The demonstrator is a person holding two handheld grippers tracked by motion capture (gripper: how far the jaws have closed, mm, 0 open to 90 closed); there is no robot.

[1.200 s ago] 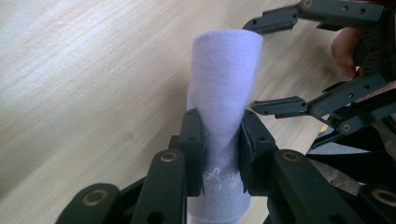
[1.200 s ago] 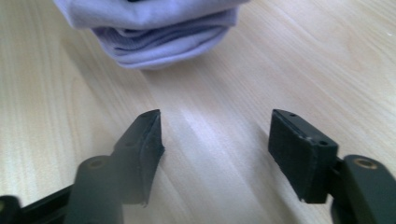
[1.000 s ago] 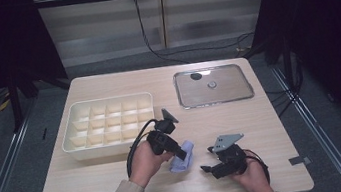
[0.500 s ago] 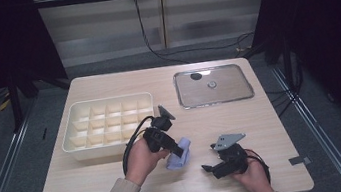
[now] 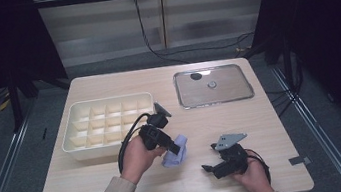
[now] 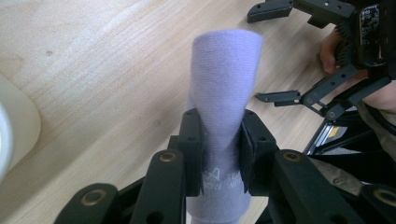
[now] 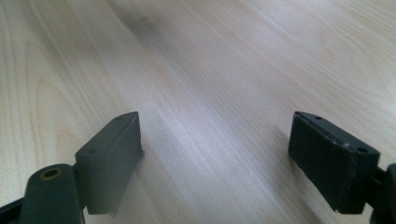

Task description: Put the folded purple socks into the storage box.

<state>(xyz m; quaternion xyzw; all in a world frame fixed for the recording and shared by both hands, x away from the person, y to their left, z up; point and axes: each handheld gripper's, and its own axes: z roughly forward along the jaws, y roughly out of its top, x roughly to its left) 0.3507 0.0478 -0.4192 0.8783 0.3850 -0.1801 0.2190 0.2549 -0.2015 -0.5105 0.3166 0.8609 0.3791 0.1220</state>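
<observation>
Left gripper view shows my left tongs [image 6: 223, 154] clamped on a lilac cloth [image 6: 226, 88], its folded bulk standing out past the pads, lifted over the counter [image 6: 93, 70]. Beyond the cloth, off to that side, I see my right tongs [image 6: 275, 51] spread wide with nothing between them; their jaws have just been opening. In the high view the cloth [image 5: 175, 152] hangs from the left tongs [image 5: 178, 149], with the right tongs [image 5: 207, 159] near it and apart. A compartment tray [image 5: 106, 122] sits behind the left tongs.
</observation>
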